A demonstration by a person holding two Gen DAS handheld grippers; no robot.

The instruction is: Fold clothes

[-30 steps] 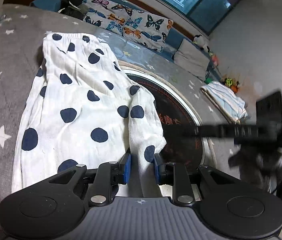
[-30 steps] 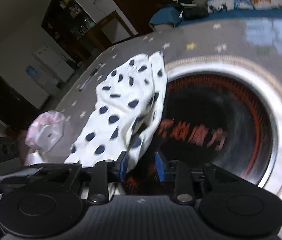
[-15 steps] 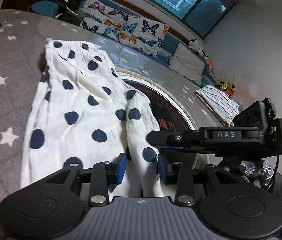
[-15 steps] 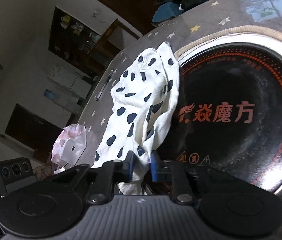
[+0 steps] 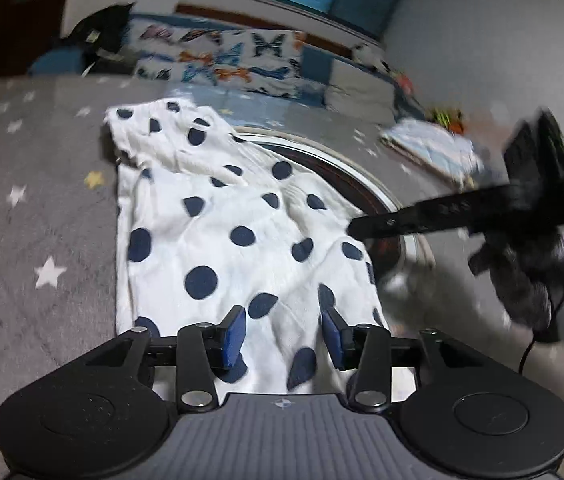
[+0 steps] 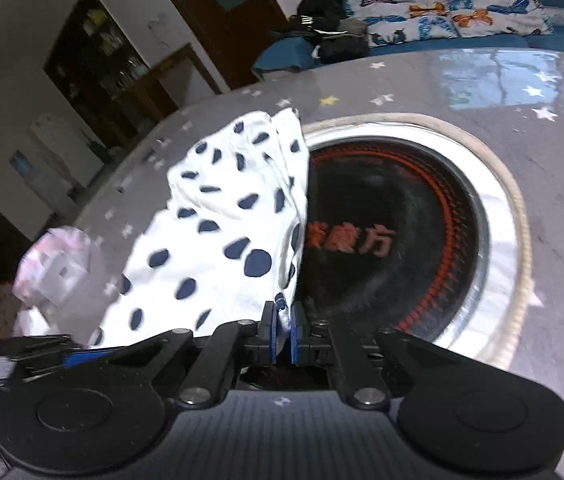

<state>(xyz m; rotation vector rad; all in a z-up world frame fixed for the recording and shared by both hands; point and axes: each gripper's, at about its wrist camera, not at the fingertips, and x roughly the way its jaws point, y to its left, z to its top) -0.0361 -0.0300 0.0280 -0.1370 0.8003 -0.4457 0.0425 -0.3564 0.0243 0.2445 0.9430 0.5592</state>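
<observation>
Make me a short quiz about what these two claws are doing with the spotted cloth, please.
1. True or false: the left claw is clamped on the polka-dot garment.
2. Which claw grips the garment's edge? A) left B) right C) neither
3. Fill in: beside the garment, a round black ____ is set into the grey star-print tablecloth.

Key:
1. False: its jaws stand apart over the cloth.
2. B: the right claw pinches white fabric between its blue pads.
3. Cooktop.

Grey star tablecloth [image 5: 42,208], round cooktop [image 6: 422,240], butterfly cushions [image 6: 442,12], folded towel [image 5: 430,144].
</observation>
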